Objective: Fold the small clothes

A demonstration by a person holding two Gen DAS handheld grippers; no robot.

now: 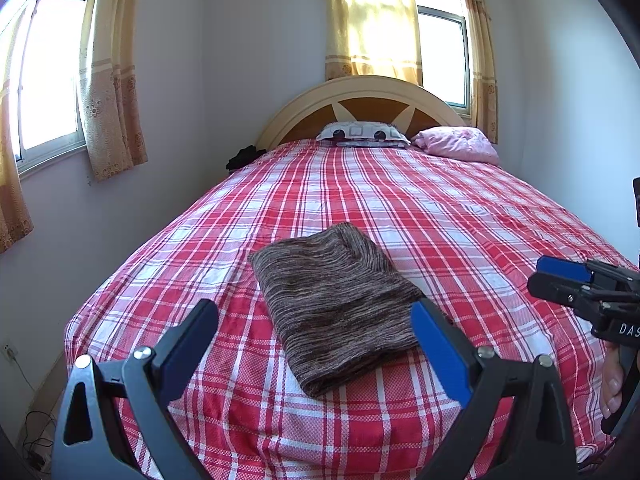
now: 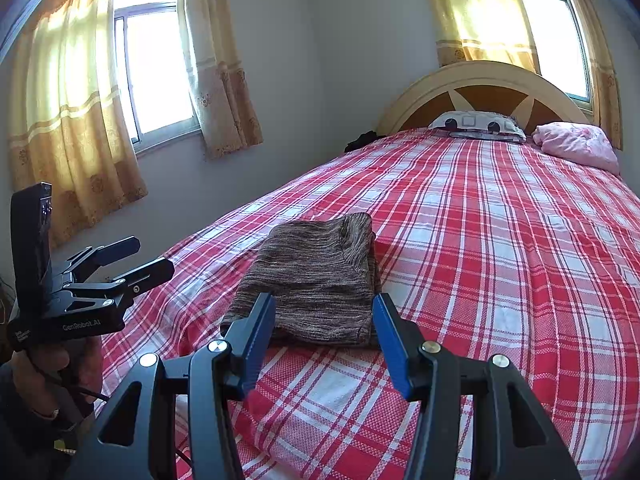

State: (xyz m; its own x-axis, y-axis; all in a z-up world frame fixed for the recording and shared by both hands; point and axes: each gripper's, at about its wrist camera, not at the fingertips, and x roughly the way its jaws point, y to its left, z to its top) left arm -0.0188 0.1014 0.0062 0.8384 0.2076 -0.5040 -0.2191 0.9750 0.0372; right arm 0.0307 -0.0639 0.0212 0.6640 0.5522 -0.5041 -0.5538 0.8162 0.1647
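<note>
The brown marled knit garment (image 1: 334, 304) lies folded on the red-and-white plaid bedspread (image 1: 480, 220) at frame centre. The left gripper (image 1: 316, 328) and right gripper (image 2: 325, 320) both hover spread apart, empty. A careless pinch could catch only the top layer and undo the fold.

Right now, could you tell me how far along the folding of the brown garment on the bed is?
Done, it seems: the brown knit garment lies as a compact folded rectangle on the red plaid bedspread.

In hand: nothing. The left gripper and right gripper are both open, empty and short of the cloth.

Left: no other unfolded clothes show; perhaps a final tidy or moving it aside.
</note>
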